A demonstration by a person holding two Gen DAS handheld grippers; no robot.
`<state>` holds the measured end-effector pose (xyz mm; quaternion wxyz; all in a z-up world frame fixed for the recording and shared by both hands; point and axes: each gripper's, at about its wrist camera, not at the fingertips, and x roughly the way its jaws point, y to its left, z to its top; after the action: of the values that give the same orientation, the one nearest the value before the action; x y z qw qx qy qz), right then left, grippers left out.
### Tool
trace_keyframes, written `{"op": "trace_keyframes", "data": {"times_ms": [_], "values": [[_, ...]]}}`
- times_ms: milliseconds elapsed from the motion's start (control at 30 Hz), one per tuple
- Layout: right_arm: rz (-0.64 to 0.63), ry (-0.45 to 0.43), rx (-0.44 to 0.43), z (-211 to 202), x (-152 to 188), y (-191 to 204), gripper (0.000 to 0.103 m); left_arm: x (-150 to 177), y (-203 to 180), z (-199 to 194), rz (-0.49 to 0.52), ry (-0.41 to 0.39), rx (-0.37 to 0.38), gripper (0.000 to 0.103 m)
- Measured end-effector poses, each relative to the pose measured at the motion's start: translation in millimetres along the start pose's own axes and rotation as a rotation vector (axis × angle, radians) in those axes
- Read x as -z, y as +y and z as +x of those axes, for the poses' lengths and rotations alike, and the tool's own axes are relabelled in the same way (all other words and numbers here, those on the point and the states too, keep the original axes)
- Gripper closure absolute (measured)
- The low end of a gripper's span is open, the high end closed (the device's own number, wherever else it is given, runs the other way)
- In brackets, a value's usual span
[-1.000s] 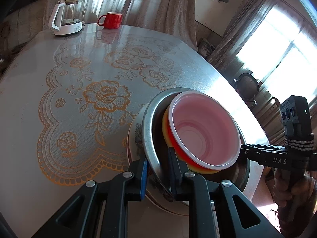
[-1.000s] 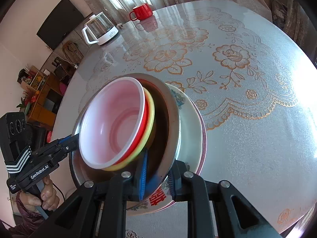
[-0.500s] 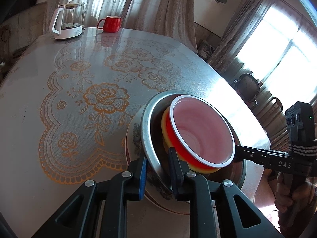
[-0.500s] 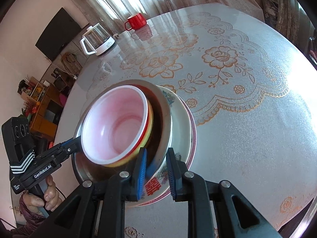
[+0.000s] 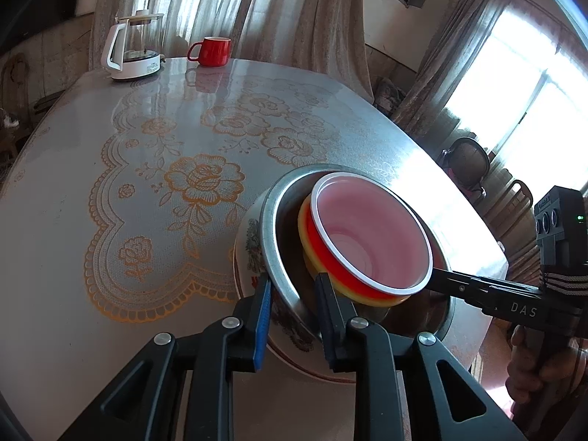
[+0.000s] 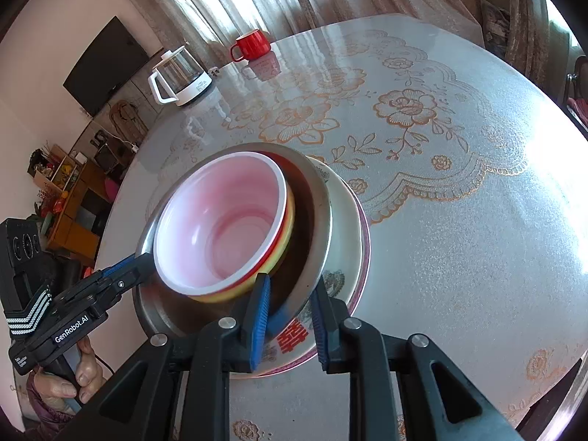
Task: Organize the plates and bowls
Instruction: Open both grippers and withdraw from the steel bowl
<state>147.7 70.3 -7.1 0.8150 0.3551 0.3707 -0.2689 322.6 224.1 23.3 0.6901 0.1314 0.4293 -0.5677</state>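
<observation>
A stack sits on the table: a floral plate (image 5: pixel 250 242) (image 6: pixel 349 220) at the bottom, a steel bowl (image 5: pixel 279 220) (image 6: pixel 316 198) on it, and nested plastic bowls with a pink one (image 5: pixel 371 235) (image 6: pixel 228 228) on top. My left gripper (image 5: pixel 292 294) straddles the steel bowl's near rim with its jaws parted, gaps showing on both sides. My right gripper (image 6: pixel 288 297) straddles the opposite rim, also parted. Each gripper shows in the other's view, the right (image 5: pixel 441 275) and the left (image 6: pixel 136 261).
A glass kettle (image 5: pixel 134 47) (image 6: pixel 180 77) and a red mug (image 5: pixel 213 50) (image 6: pixel 253 45) stand at the table's far end. The lace-patterned table (image 5: pixel 147 183) spreads around the stack. Chairs (image 5: pixel 470 161) stand beyond its edge.
The stack has come down onto the table. Both grippers' jaws have opened off the steel bowl's rim, which they gripped a second ago.
</observation>
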Motion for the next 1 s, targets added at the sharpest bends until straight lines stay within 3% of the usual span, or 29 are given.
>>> {"op": "trace_keyframes", "data": {"times_ms": [667,833,1000], "values": [[-0.05,0.012,-0.063,4,-2,-2,0.081,11,-10,-2,-0.121,-0.027,-0.107,0.072],[-0.052,0.039,-0.084,5,-4,-5,0.081,14,-12,-4,-0.168,-0.03,-0.148,0.065],[-0.033,0.044,-0.098,-1,1,-5,0.08,17,-17,-4,-0.151,-0.047,-0.171,0.064]]}}
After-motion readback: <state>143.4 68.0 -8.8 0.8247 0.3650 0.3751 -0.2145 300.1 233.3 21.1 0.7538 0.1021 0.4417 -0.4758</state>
